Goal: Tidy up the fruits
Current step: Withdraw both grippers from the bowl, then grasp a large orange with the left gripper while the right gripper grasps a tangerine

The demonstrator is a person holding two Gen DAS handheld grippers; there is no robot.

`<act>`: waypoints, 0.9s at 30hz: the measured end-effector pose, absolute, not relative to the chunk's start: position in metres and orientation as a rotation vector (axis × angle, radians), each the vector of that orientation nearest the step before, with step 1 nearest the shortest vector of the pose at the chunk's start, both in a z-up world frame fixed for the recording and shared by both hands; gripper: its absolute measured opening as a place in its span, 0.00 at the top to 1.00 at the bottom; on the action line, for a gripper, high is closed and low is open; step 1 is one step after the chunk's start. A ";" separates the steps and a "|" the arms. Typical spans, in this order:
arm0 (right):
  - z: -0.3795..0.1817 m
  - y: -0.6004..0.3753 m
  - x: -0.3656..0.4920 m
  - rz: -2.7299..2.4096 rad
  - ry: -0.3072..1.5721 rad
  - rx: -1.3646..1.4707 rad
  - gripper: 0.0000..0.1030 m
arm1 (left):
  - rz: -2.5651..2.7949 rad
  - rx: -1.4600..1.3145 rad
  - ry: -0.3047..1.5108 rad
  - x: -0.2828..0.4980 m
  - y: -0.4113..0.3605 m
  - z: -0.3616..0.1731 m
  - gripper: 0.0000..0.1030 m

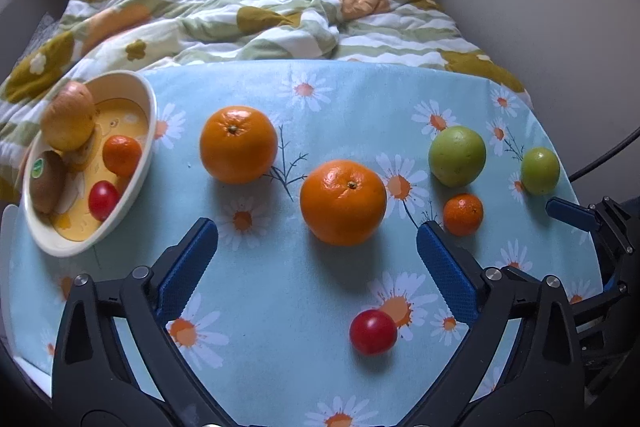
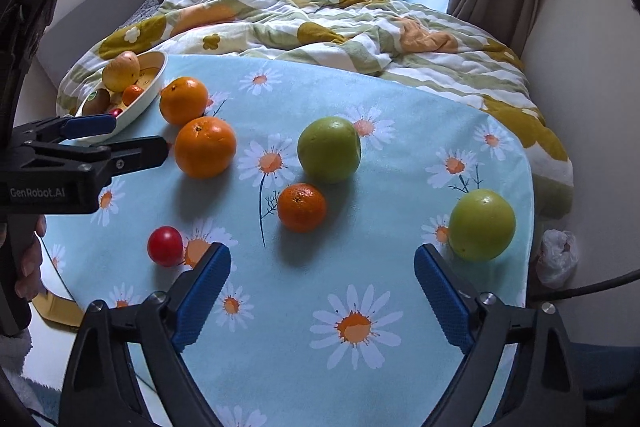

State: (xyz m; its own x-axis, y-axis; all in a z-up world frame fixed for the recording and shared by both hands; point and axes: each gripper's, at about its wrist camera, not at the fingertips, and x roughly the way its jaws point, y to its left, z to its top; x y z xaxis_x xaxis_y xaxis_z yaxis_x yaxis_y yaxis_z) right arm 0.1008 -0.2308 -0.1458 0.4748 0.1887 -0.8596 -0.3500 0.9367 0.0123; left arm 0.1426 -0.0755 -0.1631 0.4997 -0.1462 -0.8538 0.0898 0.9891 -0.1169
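Left wrist view
Left gripper (image 1: 316, 243): fingers spread wide, nothing between them, hovering low over the daisy tablecloth (image 1: 280, 307).
Near orange (image 1: 343, 202): sits just ahead of the spread fingers, roughly centred in the gap.
Far orange (image 1: 238, 144): a bit further back and to the left, apart from the first.
Loose cherry tomato (image 1: 373, 331): close in, on the cloth between the two fingers, nearer the right one.
Small mandarin (image 1: 463, 214): right beside the right fingertip.
Green fruits: big one (image 1: 457, 155) and a smaller one (image 1: 540, 171) off to the right, near each other but not touching.
Bowl (image 1: 144, 99): cream oval dish at the left edge – already holds a pear (image 1: 68, 123), a kiwi (image 1: 47, 181), a mandarin and a red tomato.
Right gripper (image 1: 576, 213): only a blue fingertip pokes in at the far right.

Right wrist view
Right gripper (image 2: 322, 267): also wide open and empty, above the cloth.
Mandarin (image 2: 301, 207): straight ahead of the gap.
Green fruits: one behind the mandarin, one just beside the right fingertip.
Oranges: the two sit almost touching at the left, near the bowl.
Left gripper: comes in from the left edge, fingers parted, tips close to the bowl.
Bed quilt (image 2: 320, 23): rumpled behind the table – curtains beyond.
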 end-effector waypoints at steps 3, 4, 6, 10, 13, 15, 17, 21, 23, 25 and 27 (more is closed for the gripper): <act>-0.155 -0.230 0.106 0.353 1.024 -0.182 0.19 | -0.146 -0.072 1.062 0.150 -0.079 -0.178 0.03; -0.158 -0.229 0.108 0.359 1.027 -0.182 0.20 | -0.145 -0.068 1.068 0.152 -0.081 -0.182 0.08; -0.163 -0.227 0.111 0.373 1.035 -0.175 0.24 | -0.146 -0.065 1.076 0.156 -0.082 -0.188 0.13; -0.172 -0.223 0.117 0.388 1.050 -0.172 0.27 | -0.149 -0.063 1.080 0.162 -0.084 -0.195 0.13; -0.176 -0.222 0.120 0.395 1.058 -0.167 0.30 | -0.161 -0.058 1.081 0.166 -0.086 -0.198 0.20; -0.178 -0.221 0.121 0.398 1.063 -0.170 0.32 | -0.189 -0.071 1.085 0.168 -0.088 -0.200 0.29; -0.179 -0.220 0.123 0.398 1.064 -0.175 0.34 | -0.207 -0.076 1.088 0.169 -0.090 -0.200 0.37; -0.181 -0.218 0.125 0.406 1.069 -0.177 0.41 | -0.206 -0.060 1.093 0.167 -0.091 -0.199 0.37; -0.181 -0.217 0.126 0.411 1.071 -0.175 0.44 | -0.200 -0.059 1.095 0.165 -0.089 -0.199 0.37; -0.182 -0.215 0.127 0.416 1.071 -0.176 0.46 | -0.194 -0.049 1.094 0.164 -0.088 -0.199 0.37; -0.182 -0.214 0.128 0.418 1.068 -0.177 0.47 | -0.190 -0.046 1.094 0.162 -0.087 -0.199 0.37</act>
